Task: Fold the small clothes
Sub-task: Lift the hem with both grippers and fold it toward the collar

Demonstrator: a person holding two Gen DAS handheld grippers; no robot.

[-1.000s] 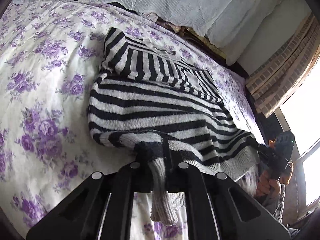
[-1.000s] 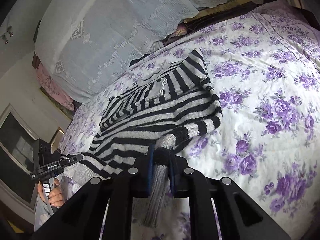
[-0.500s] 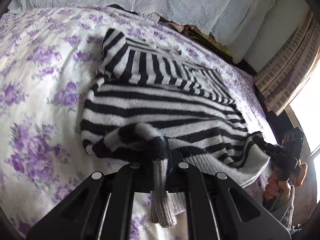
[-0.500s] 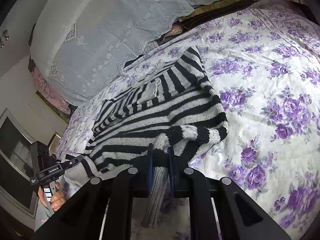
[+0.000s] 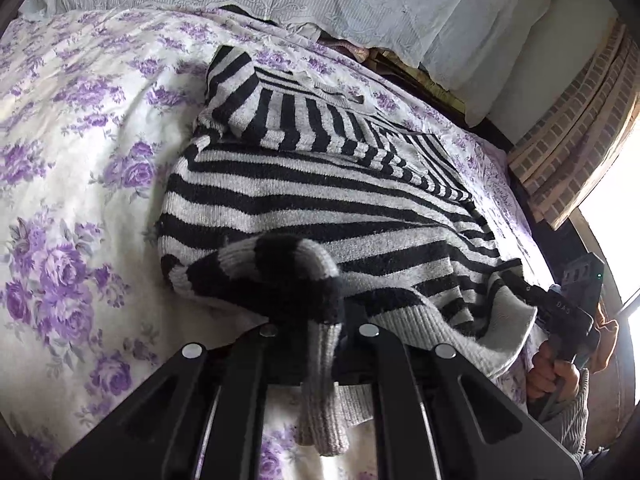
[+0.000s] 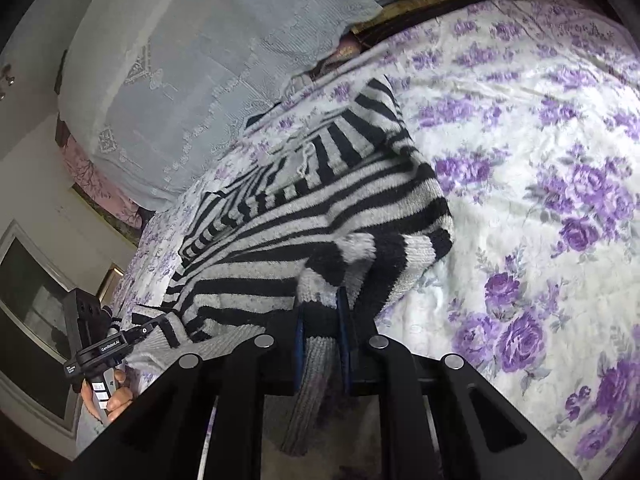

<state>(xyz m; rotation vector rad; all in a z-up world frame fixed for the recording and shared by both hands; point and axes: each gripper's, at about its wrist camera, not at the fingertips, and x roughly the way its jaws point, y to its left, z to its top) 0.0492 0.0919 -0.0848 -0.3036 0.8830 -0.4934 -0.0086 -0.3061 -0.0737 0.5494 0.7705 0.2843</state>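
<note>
A black-and-grey striped knit sweater (image 5: pixel 320 200) lies across the flowered bed, its near half doubled over toward the far half. My left gripper (image 5: pixel 320 320) is shut on the sweater's grey ribbed hem, which hangs down between its fingers. In the right wrist view the same sweater (image 6: pixel 320 208) shows, and my right gripper (image 6: pixel 323 312) is shut on the other end of the hem, grey rib dangling below the blue pads (image 6: pixel 343 320). Each gripper appears in the other's view: the right one (image 5: pixel 568 312) at the sweater's right corner, the left one (image 6: pixel 108 348) at its left corner.
The bedsheet (image 5: pixel 72 160) is white with purple roses and spreads wide on the outer side of each view. Lace-covered pillows (image 5: pixel 360 0) line the head of the bed. A brick-patterned wall (image 5: pixel 580 128) and a bright window stand at the right.
Both grippers have come down toward the bed with the hem, and the folded near edge of the sweater has bunched and settled lower. Both grips stay the same.
</note>
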